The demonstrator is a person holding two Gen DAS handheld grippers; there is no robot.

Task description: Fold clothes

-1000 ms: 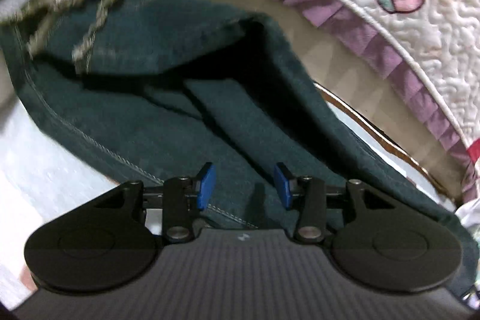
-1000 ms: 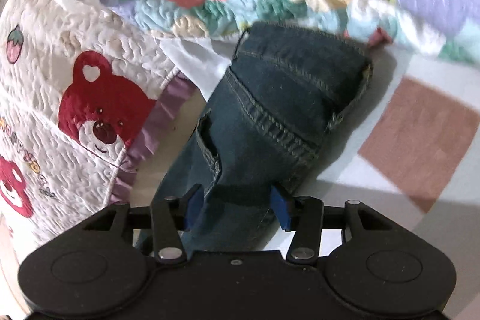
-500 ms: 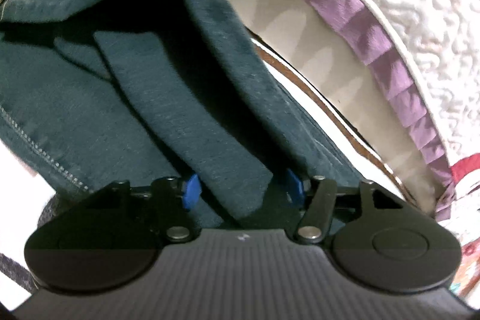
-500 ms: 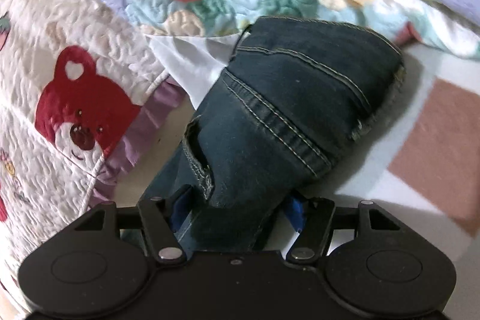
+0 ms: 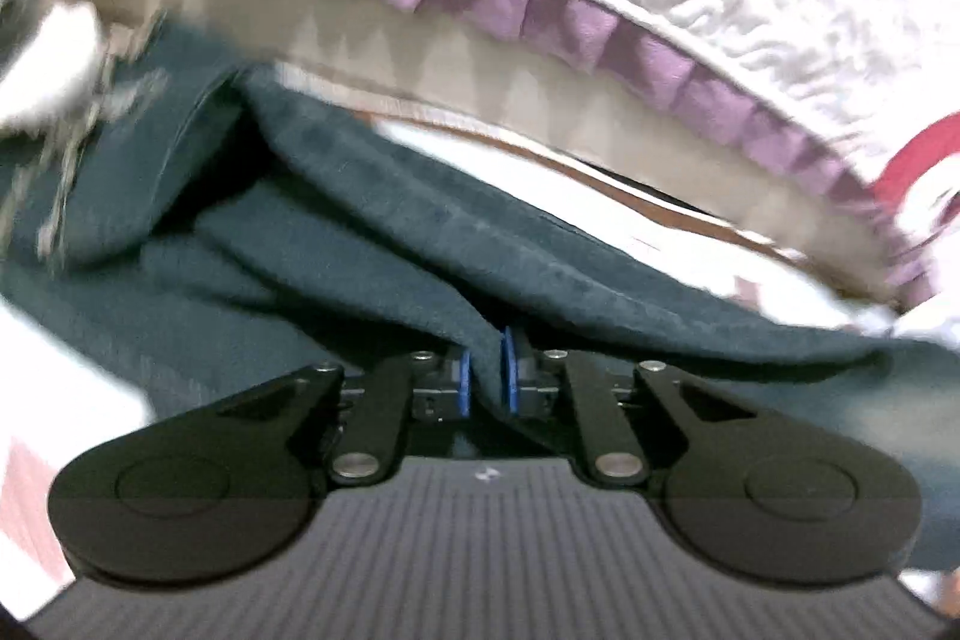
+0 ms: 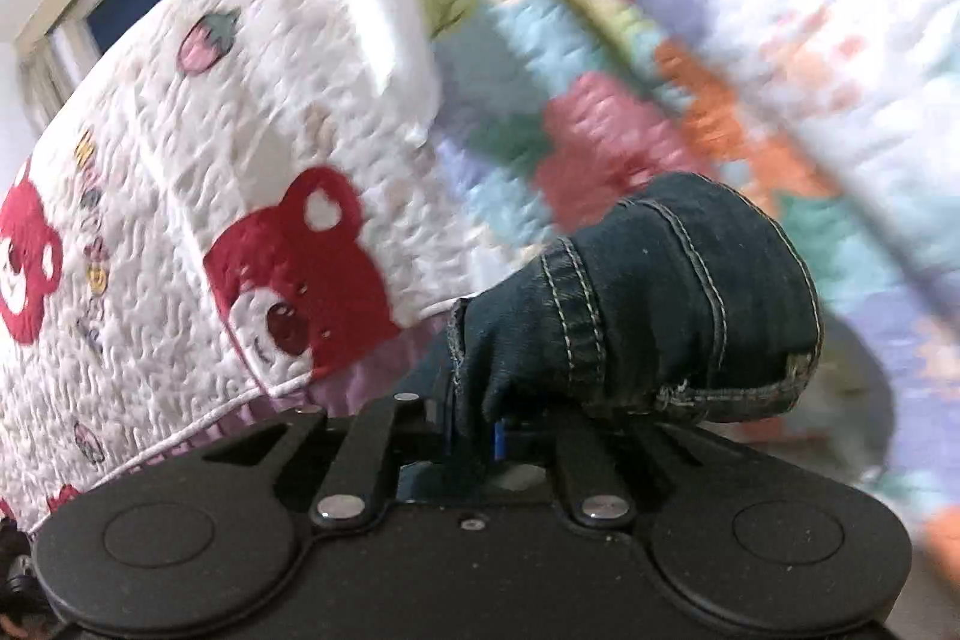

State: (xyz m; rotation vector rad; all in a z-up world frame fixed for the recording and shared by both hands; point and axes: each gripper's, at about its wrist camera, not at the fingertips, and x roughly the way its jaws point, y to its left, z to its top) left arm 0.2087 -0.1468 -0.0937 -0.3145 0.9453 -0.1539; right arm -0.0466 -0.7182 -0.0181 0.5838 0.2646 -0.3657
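both grippers are pinching the dark jeans (image 5: 372,244) right now. the left gripper (image 5: 485,388) is squeezing a fold of denim between its blue pads (image 5: 462,388), with the rest of the fabric spreading out ahead over a white sheet (image 5: 66,400). the right gripper (image 6: 477,436) is clamping the stitched seam end (image 6: 636,304), which is bunching up above its fingers. a white quilted pillow (image 6: 198,148) with red bears is sitting just beside the jeans, floral quilt (image 6: 750,40) behind, pretty blurry.
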